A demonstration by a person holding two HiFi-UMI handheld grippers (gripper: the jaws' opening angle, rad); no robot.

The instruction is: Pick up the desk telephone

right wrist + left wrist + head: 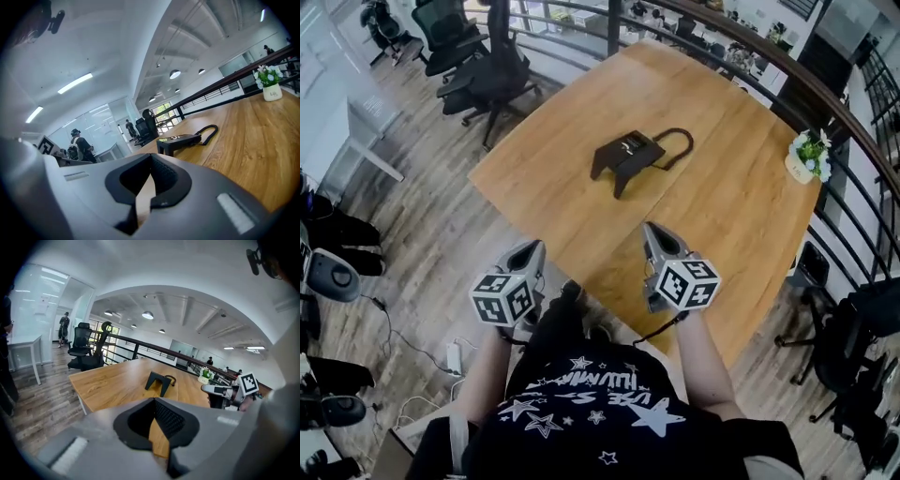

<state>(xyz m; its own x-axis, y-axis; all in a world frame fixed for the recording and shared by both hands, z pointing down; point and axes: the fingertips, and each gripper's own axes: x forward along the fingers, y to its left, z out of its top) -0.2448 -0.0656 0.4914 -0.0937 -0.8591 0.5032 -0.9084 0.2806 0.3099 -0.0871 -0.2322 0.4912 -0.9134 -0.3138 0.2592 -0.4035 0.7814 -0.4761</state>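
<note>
Phone (628, 155) sits mid tabletop (731, 225), well ahead of both tools, w/ cord (682, 141) looped at its far side. Left tool (529, 249) is closed, nothing in it. Right tool (657, 232) looks closed too, also empty. Phone is prob. hard plastic: stiff, fairly light, smooth enough to slip. Best hold is prob. the body's side edges, one tool per side, not the cord.
</note>
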